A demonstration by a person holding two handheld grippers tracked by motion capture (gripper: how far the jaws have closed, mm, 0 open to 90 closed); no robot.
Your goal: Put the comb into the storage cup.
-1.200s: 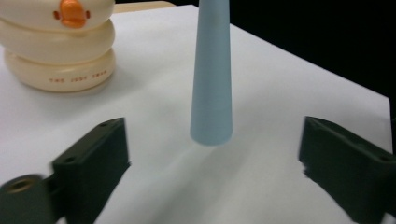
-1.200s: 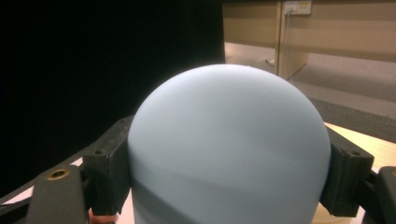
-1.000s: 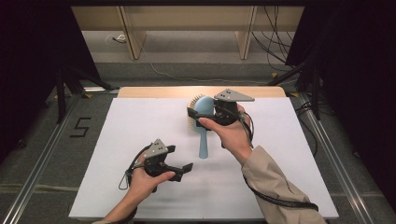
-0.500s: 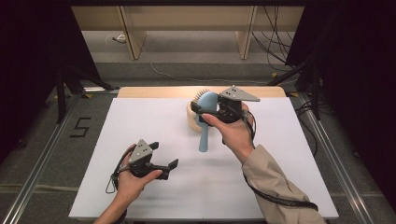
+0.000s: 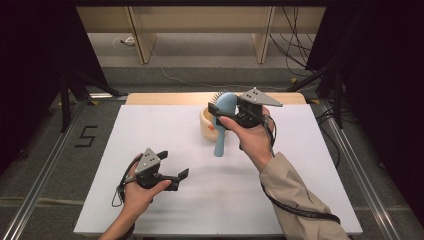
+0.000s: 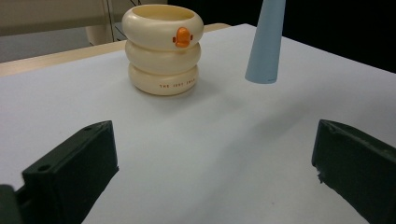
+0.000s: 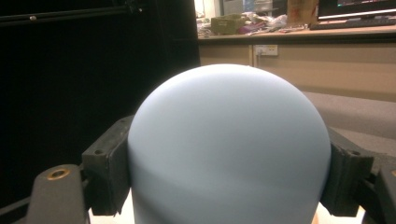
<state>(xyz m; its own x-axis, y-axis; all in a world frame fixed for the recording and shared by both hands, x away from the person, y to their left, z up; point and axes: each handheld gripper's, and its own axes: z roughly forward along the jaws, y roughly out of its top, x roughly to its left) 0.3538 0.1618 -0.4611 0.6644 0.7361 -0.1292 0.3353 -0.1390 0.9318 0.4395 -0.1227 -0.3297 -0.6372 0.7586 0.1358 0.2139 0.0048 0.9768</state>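
Table [image 5: 150, 125]: white sheet, bearing the cream cup [image 5: 207, 125] at the far middle.
Hairbrush [image 5: 223, 122]: lifted, just beside the cup; long axis near upright, handle pointing down, bristles away.
Right gripper [image 5: 231, 114]: clamped on the hairbrush head.
Left gripper [image 5: 181, 176]: jaws spread wide, nothing between, near the front edge.

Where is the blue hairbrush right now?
In the high view the blue hairbrush hangs handle-down, clamped in the right gripper, right beside the cream cup near the table's far edge.

Hairbrush [image 5: 223, 122] looks like smooth matt blue plastic, the cream ring-stacked cup [image 6: 163, 49] is glossy plastic, table [image 5: 150, 135] top's matt white.
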